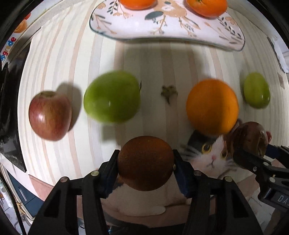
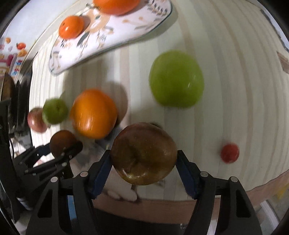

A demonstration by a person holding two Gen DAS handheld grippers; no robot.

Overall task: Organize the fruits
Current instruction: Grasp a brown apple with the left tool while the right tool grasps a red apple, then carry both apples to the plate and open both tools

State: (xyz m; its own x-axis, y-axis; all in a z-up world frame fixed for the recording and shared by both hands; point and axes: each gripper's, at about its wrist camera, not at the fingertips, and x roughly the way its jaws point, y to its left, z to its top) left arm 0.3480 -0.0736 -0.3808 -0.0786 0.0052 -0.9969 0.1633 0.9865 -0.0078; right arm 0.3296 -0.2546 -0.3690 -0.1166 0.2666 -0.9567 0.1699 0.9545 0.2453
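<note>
At the bottom centre of the left wrist view, the left hand-held gripper (image 1: 146,162) is clamped on a dark orange (image 1: 145,163), its blue pads pressing the fruit from both sides. At the lower right of that frame the right hand-held gripper (image 1: 252,146) appears, gripping a brownish-red apple (image 1: 250,138); in the right wrist view this apple (image 2: 143,153) fills the lower centre between the closed jaws, stem hollow facing the camera. Under both lies a cat-face mat (image 1: 213,157) on the striped desk (image 1: 153,63).

Across the middle of the left frame sit, from left to right, a red apple (image 1: 49,115), a large green apple (image 1: 112,96), a small dried calyx (image 1: 168,93), a bright orange (image 1: 212,106) and a smaller green apple (image 1: 256,90), all apart from one another. In the right wrist view a small red fruit (image 2: 229,153) lies alone at the right, blurred.

Along the top edge of the left frame stands a floral plate (image 1: 162,30) carrying two oranges, one at upper centre (image 1: 137,3) and one at upper right (image 1: 206,7)
</note>
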